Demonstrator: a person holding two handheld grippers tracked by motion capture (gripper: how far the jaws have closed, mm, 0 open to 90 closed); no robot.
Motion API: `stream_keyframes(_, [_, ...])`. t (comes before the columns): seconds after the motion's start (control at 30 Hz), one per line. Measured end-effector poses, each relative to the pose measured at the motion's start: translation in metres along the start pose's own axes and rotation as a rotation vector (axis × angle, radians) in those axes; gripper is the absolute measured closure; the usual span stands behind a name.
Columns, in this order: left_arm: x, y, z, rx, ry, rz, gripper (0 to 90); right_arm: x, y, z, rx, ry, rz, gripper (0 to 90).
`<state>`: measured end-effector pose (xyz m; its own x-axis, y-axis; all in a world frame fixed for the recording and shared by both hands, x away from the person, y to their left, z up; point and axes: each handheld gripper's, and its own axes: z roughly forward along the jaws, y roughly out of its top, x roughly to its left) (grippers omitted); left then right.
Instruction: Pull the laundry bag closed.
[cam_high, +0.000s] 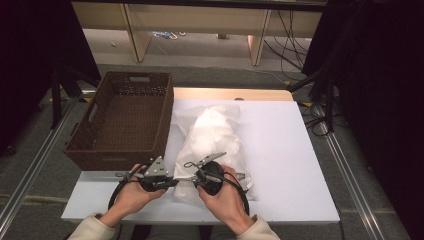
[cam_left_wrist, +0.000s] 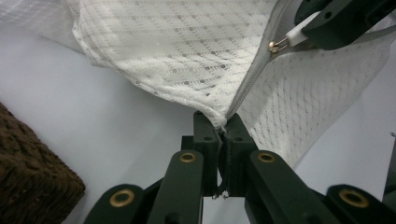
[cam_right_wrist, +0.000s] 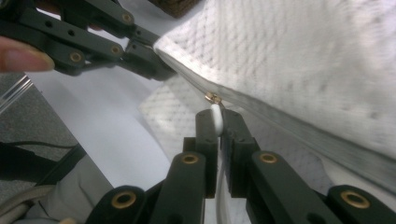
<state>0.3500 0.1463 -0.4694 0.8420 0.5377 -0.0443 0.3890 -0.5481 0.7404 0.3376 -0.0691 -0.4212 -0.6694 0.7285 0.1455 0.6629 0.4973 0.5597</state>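
Lower centre of the high view, the white mesh bag (cam_high: 212, 145) lies on the bench (cam_high: 285, 150) — left tongs (cam_left_wrist: 223, 122) clamp its corner, right tongs (cam_right_wrist: 217, 119) pinch the zipper pull (cam_right_wrist: 215, 112) (white tab).

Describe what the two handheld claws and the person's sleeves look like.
The left claw and right claw are matte black, built of flat linked bars joined by brass-coloured rivets. A grey three-cornered plate sits on top of the left one, and a black cable loops away from it. The person's sleeves are light cream.
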Motion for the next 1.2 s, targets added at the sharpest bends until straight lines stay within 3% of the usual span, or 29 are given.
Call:
stream_keyframes(0.13, [0.001,-0.001,-0.001,0.002,0.018,0.001,85.9,-0.002,-0.003,-0.003,0.007,-0.006,0.028,87.0])
stream_keyframes(0.27, [0.0,-0.001,-0.001,0.0,0.02,0.001,85.9,-0.007,-0.005,-0.004,-0.003,-0.013,0.005,87.0])
stream_keyframes(0.33, [0.002,-0.001,-0.001,-0.003,0.019,0.004,85.9,-0.005,-0.005,-0.006,0.011,-0.006,0.041,87.0])
stream_keyframes(0.4, [0.002,-0.001,-0.002,0.001,0.025,-0.001,85.9,-0.008,-0.006,-0.006,-0.004,-0.014,0.008,87.0])
stream_keyframes(0.43, [0.002,-0.001,-0.002,0.001,0.026,-0.001,85.9,-0.007,-0.006,-0.007,0.009,-0.007,0.045,87.0])
stream_keyframes(0.5, [0.004,-0.001,-0.003,0.004,0.027,0.027,85.9,-0.009,-0.008,-0.006,0.0,-0.015,0.034,87.0])
stream_keyframes(0.53, [0.003,-0.001,-0.003,0.006,0.042,0.006,85.9,-0.009,-0.008,-0.008,0.012,0.0,0.051,87.0])
stream_keyframes(0.57, [0.003,-0.001,-0.003,0.006,0.039,0.014,85.9,-0.011,-0.009,-0.007,-0.004,-0.018,0.018,87.0])
stream_keyframes(0.6, [0.003,-0.001,-0.003,0.001,0.031,0.002,85.9,-0.01,-0.009,-0.009,0.017,-0.006,0.055,87.0])
stream_keyframes(0.63, [0.003,-0.002,-0.002,-0.006,0.029,-0.006,85.8,-0.012,-0.01,-0.009,0.01,-0.017,0.034,87.0])
stream_keyframes(0.67, [0.003,-0.002,-0.002,-0.006,0.029,-0.006,85.9,-0.011,-0.01,-0.011,0.007,-0.013,0.053,87.0])
stream_keyframes(0.77, [0.005,-0.001,-0.003,-0.01,0.042,0.011,85.8,-0.014,-0.013,-0.013,0.01,-0.022,0.041,87.0])
stream_keyframes(0.8, [0.005,-0.001,-0.004,-0.007,0.041,0.014,85.8,-0.014,-0.013,-0.014,0.006,-0.013,0.057,87.0])
stream_keyframes(0.83, [0.006,-0.001,-0.004,-0.005,0.045,0.023,85.8,-0.016,-0.014,-0.015,-0.004,-0.023,0.036,87.0])
stream_keyframes(0.87, [0.005,-0.001,-0.004,-0.004,0.047,0.019,85.8,-0.016,-0.015,-0.016,0.001,-0.017,0.064,87.0])
stream_keyframes(0.9, [0.004,-0.002,-0.003,-0.01,0.04,-0.005,85.8,-0.018,-0.015,-0.016,-0.008,-0.029,0.043,87.0])
stream_keyframes(1.0, [0.005,-0.002,-0.003,-0.009,0.039,-0.011,85.8,-0.02,-0.017,-0.019,0.003,-0.012,0.057,87.0])
stream_keyframes(1.17, [0.005,-0.003,-0.004,-0.009,0.039,-0.011,85.8,-0.023,-0.02,-0.024,-0.007,-0.031,0.049,87.0])
stream_keyframes(1.2, [0.005,-0.003,-0.003,-0.01,0.041,-0.01,85.8,-0.023,-0.02,-0.025,-0.007,-0.031,0.068,87.0])
